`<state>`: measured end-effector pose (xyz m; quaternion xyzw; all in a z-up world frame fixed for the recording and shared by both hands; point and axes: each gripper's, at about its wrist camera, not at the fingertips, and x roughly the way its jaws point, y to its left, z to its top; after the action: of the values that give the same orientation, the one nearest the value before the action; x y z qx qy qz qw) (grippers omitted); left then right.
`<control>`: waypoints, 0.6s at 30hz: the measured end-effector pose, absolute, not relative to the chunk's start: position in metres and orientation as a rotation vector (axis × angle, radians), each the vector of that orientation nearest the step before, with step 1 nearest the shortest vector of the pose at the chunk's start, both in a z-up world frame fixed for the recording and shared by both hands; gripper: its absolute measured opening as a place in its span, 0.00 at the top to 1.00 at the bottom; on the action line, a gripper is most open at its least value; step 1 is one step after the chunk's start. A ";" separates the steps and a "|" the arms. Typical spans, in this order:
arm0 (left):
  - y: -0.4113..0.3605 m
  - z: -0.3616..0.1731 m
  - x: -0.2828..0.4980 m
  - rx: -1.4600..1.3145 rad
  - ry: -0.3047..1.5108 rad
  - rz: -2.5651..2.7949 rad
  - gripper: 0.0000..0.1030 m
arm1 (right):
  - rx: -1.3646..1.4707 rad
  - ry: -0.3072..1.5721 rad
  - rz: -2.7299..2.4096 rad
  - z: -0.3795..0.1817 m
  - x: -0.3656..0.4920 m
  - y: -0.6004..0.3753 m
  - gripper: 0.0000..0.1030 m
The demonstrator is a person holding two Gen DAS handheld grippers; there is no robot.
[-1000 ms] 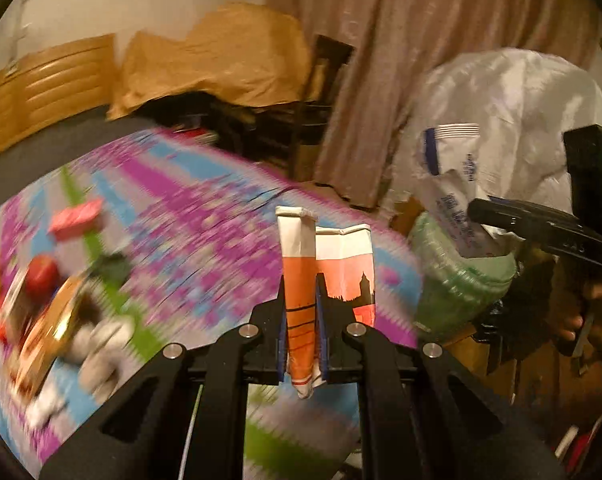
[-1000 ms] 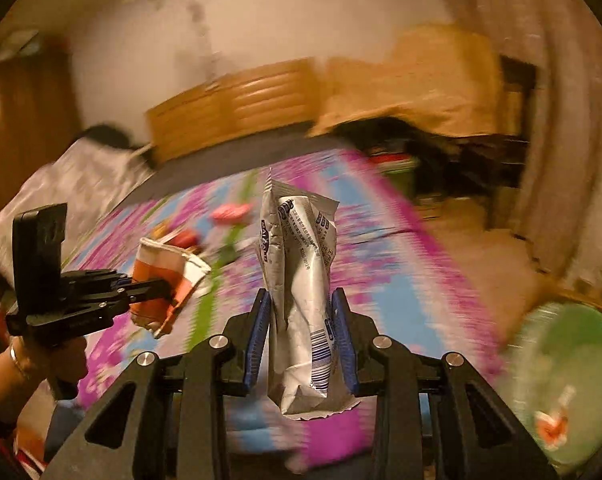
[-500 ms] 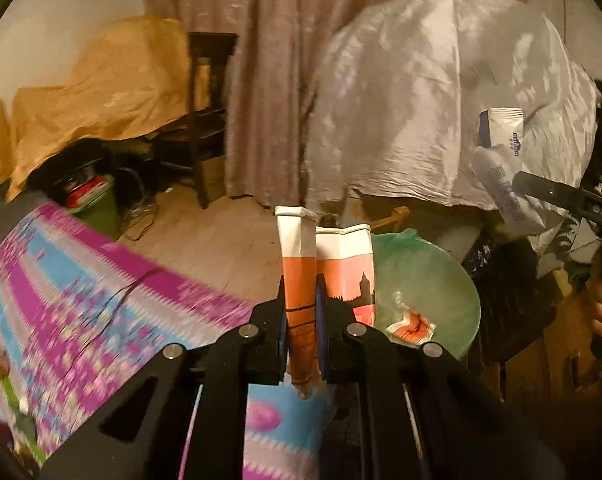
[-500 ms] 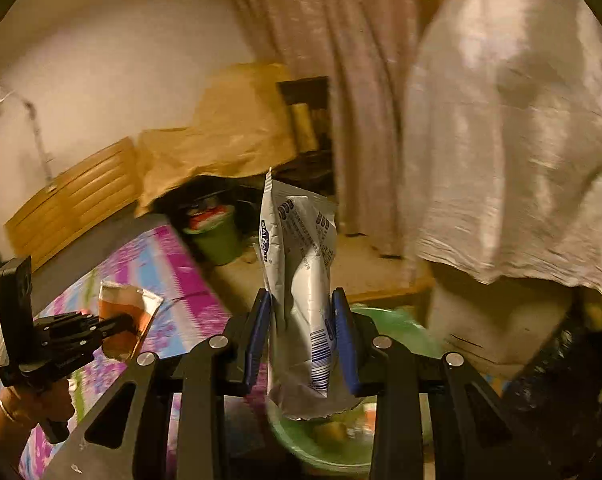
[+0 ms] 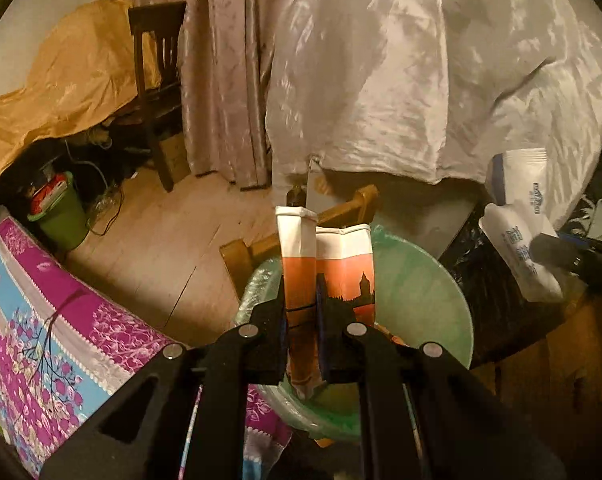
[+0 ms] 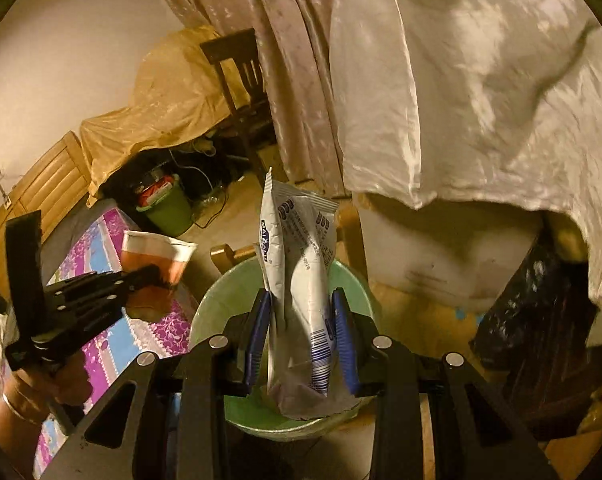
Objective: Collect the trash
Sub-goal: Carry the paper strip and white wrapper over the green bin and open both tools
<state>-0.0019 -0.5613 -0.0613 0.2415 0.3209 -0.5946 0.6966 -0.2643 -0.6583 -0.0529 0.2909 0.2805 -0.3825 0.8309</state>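
Orange-and-white, the flattened paper cup (image 5: pixel 301 276) stood upright between the left gripper (image 5: pixel 301 312)'s black fingers (image 5: pixel 275 320), which were closed tight on its folded edge. Just beyond and below those fingers lay the green plastic-lined trash bin (image 5: pixel 421 304), its mouth open, so the cup hung over its near rim. To the right of the fingers, the left wrist view caught the white plastic pouch with blue print (image 5: pixel 519 232) held out by the other tool, only partly in frame.

The right wrist view showed that pouch (image 6: pixel 301 272) in full: crumpled, upright, barcode low on its side, pinched between the right gripper (image 6: pixel 301 340)'s blue-padded fingers (image 6: pixel 343 340), which were closed on it. Directly under and ahead of these fingers sat the same bin (image 6: pixel 217 308), pale green inside. Left of the fingers, this view alone showed the left gripper (image 6: pixel 149 276) from the side, with the person's hand (image 6: pixel 61 384) and a bracelet at the wrist, carrying the cup (image 6: pixel 157 264) above the purple, blue and white patterned bedspread (image 6: pixel 101 344).

Beyond the fingers in both views hung a beige curtain (image 5: pixel 221 80) beside a large white sheet (image 5: pixel 421 80) draped over furniture, with a dark wooden chair (image 5: pixel 157 80), a mustard-yellow cloth (image 5: pixel 61 92) and a small green bucket (image 5: pixel 61 216) farther left. Only the right wrist view reached the slatted wooden headboard (image 6: pixel 41 192).
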 end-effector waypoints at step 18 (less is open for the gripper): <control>-0.577 -0.066 -0.031 0.634 0.661 -1.322 0.90 | 0.647 0.621 -0.773 -0.062 -0.249 -0.654 0.68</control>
<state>-0.0308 -0.5771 -0.0661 0.2839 0.2958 -0.5920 0.6939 -0.2490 -0.6538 -0.0616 0.3051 0.2927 -0.3644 0.8297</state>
